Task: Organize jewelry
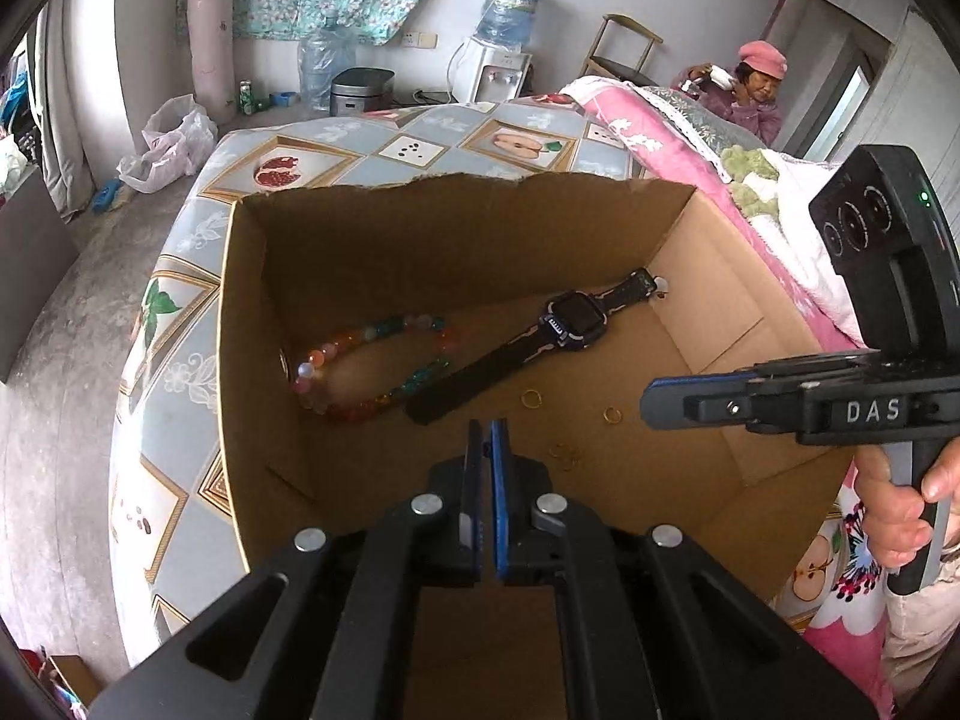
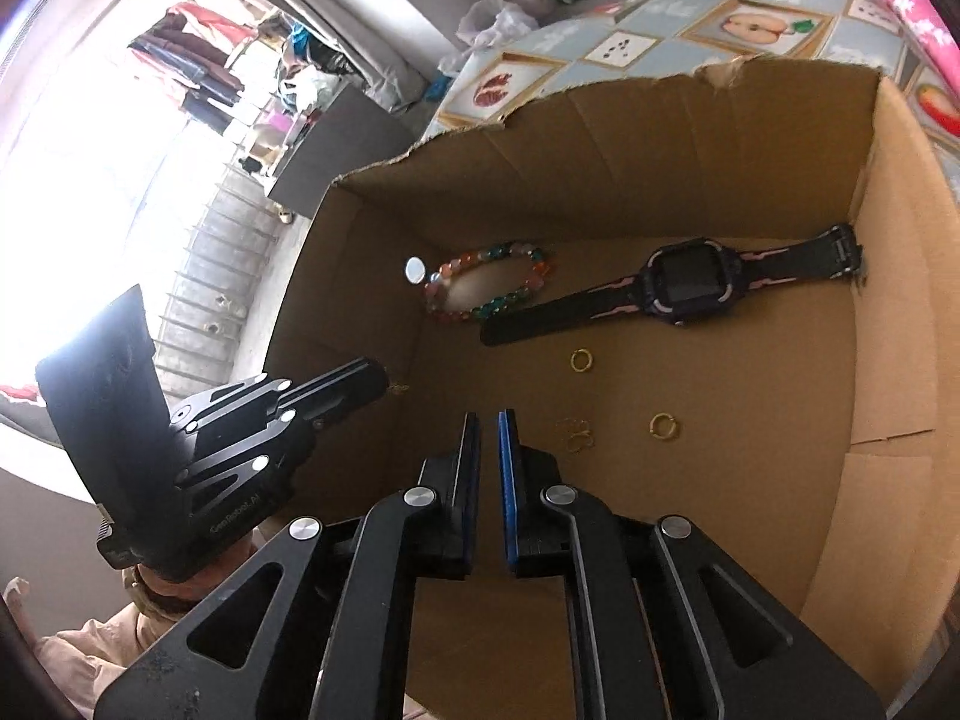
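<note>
Fruit-print tablecloth [image 1: 180,276] is carrying your cardboard box [image 1: 456,228]; you are holding the left gripper [image 1: 487,429] closed and empty, the right gripper [image 2: 489,420] barely parted, gripping nothing, above the watch [image 1: 570,324], bead bracelet [image 1: 366,366] and gold rings [image 2: 663,425].

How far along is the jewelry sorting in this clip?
Barely started, by the look of it. The watch, bead bracelet and gold rings lie loose in the cardboard box. Both tools, left and right, hold nothing. All of the sorting remains.
</note>
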Demonstrator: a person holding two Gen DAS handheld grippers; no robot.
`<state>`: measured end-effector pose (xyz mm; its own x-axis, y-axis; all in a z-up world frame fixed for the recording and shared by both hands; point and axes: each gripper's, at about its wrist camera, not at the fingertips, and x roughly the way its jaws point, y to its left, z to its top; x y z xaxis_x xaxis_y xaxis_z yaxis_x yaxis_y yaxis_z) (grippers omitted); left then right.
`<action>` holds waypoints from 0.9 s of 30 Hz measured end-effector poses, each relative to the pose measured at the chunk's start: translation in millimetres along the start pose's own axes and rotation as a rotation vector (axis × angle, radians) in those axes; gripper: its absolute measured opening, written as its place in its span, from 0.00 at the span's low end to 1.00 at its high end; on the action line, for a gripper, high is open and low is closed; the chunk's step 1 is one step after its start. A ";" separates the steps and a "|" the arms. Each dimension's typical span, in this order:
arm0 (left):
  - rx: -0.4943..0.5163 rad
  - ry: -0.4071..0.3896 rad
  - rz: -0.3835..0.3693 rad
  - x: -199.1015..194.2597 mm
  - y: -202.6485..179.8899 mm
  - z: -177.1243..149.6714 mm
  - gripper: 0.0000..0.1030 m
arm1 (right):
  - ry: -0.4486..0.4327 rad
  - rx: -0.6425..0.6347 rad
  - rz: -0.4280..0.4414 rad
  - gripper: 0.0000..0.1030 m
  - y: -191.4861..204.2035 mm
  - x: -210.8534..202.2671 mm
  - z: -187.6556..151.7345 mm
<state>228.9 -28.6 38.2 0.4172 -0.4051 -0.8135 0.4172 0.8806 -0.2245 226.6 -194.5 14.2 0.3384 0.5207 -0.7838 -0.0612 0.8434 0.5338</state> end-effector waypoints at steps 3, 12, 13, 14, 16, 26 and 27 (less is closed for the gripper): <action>0.002 -0.001 0.004 -1.1 -0.8 -0.3 0.03 | -0.024 0.008 0.000 0.09 -1.7 -9.8 -0.9; 0.029 -0.022 0.027 -5.8 -7.5 3.4 0.27 | -0.073 0.001 -0.008 0.16 -0.6 -23.5 -2.1; 0.033 -0.026 0.025 -6.6 -8.8 4.6 0.31 | -0.075 -0.001 -0.008 0.17 -0.1 -24.2 -2.3; 0.033 -0.030 0.026 -7.5 -9.5 5.4 0.33 | -0.078 -0.003 -0.009 0.17 0.3 -24.7 -2.5; 0.035 -0.042 0.038 -10.8 -11.1 7.0 0.40 | -0.086 -0.009 -0.013 0.17 1.5 -25.1 -3.1; 0.070 -0.274 0.027 -90.6 -9.8 -17.4 0.59 | -0.319 -0.112 -0.007 0.43 16.3 -84.4 -39.1; 0.070 -0.289 0.026 -99.4 -7.8 -23.9 0.63 | -0.346 -0.126 -0.003 0.45 17.3 -92.5 -47.5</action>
<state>164.9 10.6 108.0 0.6367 -0.4446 -0.6301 0.4538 0.8766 -0.1600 149.7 -221.8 80.8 0.6347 0.4609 -0.6203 -0.1679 0.8657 0.4715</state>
